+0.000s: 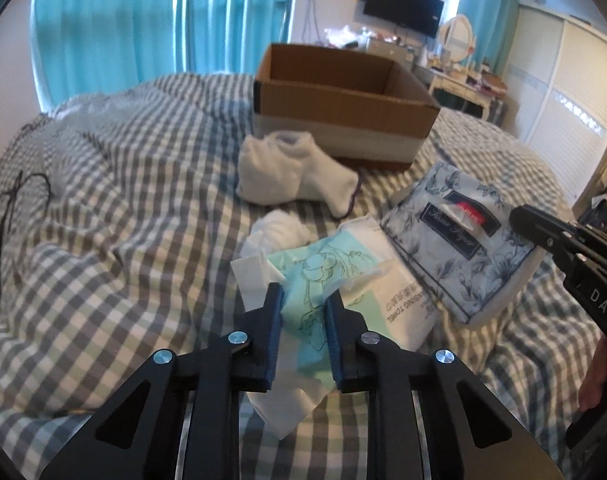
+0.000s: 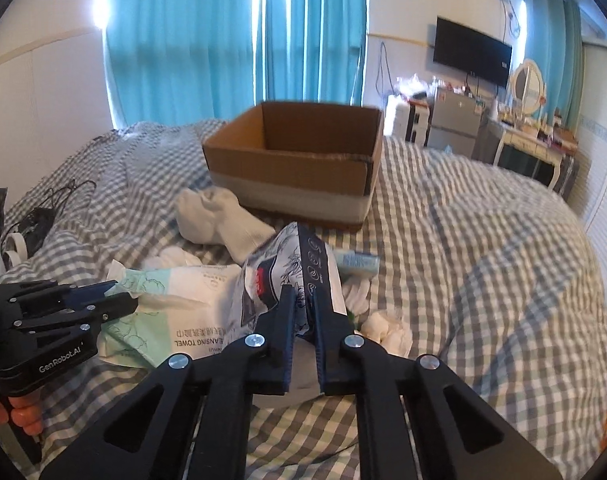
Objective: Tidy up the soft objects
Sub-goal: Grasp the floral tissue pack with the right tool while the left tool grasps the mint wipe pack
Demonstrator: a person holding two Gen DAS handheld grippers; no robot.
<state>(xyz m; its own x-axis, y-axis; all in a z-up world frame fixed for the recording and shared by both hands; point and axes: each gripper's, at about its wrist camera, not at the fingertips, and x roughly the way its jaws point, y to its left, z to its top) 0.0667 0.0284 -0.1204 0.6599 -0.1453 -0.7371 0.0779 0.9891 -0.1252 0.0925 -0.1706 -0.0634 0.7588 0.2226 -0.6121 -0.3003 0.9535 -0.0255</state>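
Observation:
My left gripper (image 1: 302, 292) is shut on a mint-and-white cleansing towel pack (image 1: 343, 280) lying on the checked bed; the gripper also shows in the right wrist view (image 2: 111, 292). My right gripper (image 2: 302, 294) is shut on the edge of a blue floral tissue pack (image 2: 275, 280), which also shows in the left wrist view (image 1: 455, 240). An open cardboard box (image 1: 343, 92) stands on the bed behind them, and its inside looks empty. A pair of white socks (image 1: 287, 172) lies in front of the box.
Crumpled white tissue wads lie by the packs (image 1: 279, 228) (image 2: 387, 328). A small light-blue packet (image 2: 355, 262) lies beyond the tissue pack. Black cables (image 1: 7, 208) lie at the bed's left. A dresser and mirror (image 2: 527, 136) stand at the far right.

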